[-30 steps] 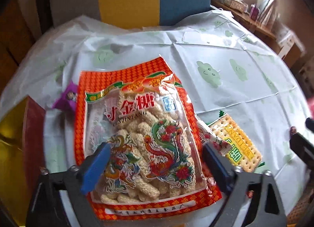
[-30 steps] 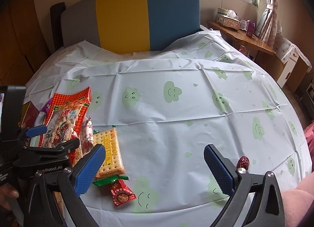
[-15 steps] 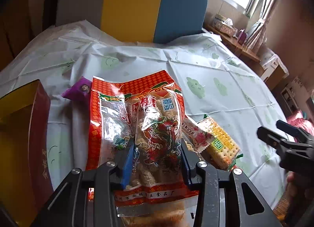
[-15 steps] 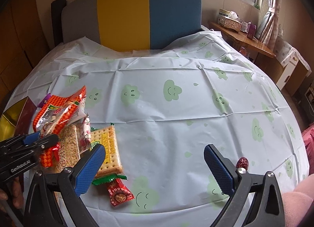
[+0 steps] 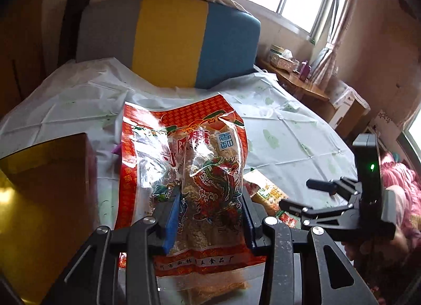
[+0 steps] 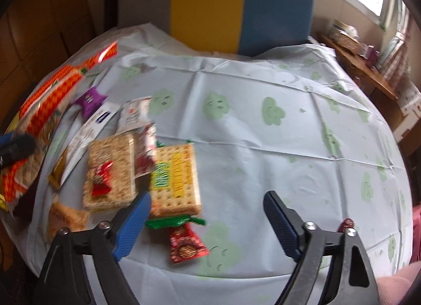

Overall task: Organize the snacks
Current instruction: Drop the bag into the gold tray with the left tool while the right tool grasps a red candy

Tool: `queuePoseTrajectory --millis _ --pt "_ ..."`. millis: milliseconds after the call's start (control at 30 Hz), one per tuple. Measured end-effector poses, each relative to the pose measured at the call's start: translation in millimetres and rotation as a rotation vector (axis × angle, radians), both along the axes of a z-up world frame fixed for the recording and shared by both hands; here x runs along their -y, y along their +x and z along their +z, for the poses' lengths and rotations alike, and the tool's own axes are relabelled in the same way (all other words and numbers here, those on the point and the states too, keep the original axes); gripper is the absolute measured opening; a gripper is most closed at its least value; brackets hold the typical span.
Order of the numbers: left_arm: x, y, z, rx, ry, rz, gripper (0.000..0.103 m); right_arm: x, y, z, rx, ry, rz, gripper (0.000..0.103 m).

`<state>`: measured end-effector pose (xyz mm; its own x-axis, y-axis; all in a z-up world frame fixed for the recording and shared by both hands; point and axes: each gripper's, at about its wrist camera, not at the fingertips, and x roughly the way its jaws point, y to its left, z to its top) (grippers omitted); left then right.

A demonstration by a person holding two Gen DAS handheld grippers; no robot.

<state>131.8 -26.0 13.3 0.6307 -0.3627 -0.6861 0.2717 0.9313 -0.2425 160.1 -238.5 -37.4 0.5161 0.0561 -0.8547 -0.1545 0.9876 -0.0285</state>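
Note:
My left gripper [image 5: 210, 215] is shut on a large orange-red bag of rice-puff sticks [image 5: 200, 147] and holds it lifted off the table, next to a gold-lined red box [image 5: 44, 194]. The bag also shows at the left edge of the right wrist view [image 6: 47, 104]. My right gripper [image 6: 205, 215] is open and empty, hovering just above a yellow cracker pack [image 6: 173, 176] and a small red candy packet [image 6: 186, 244]. A sesame cracker pack [image 6: 110, 170] and several small packets lie to the left of it.
The round table has a pale cloth with green cloud faces [image 6: 276, 131]. A chair with a grey, yellow and blue back [image 6: 210, 4] stands behind it. A red date-like candy [image 6: 347, 223] lies near the front right edge. A wooden side shelf [image 6: 363, 65] is at right.
My left gripper has closed on the orange-red bag and lifted it up and left toward the box, uncovering packets beneath. My right gripper has moved left, over the cracker packs.

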Motion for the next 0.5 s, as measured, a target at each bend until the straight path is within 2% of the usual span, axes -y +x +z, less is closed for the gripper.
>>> queuePoseTrajectory --millis 67,133,233,300,367,500 --pt "-13.0 -4.3 5.0 0.013 -0.001 0.031 0.041 -9.0 -2.4 -3.0 -0.014 0.009 0.047 0.079" --pt "-27.1 -8.1 8.7 0.020 0.003 0.067 0.041 -17.9 -5.3 -5.6 -0.016 -0.006 0.085 0.067" --pt "-49.8 -13.4 12.0 0.031 0.011 0.130 0.041 -25.7 -7.5 -7.6 -0.026 -0.007 0.119 0.059" --pt "-63.9 -17.0 11.7 0.034 0.024 0.171 0.041 -27.8 -9.5 -5.2 -0.029 0.037 0.135 0.053" --pt "-81.1 -20.4 8.8 0.028 0.030 0.211 0.041 -31.6 -10.6 -1.8 -0.031 0.088 0.151 0.052" --pt "-117.1 -23.6 -3.8 -0.008 0.043 0.307 0.041 -52.2 -11.0 -0.3 -0.014 0.117 0.195 0.052"
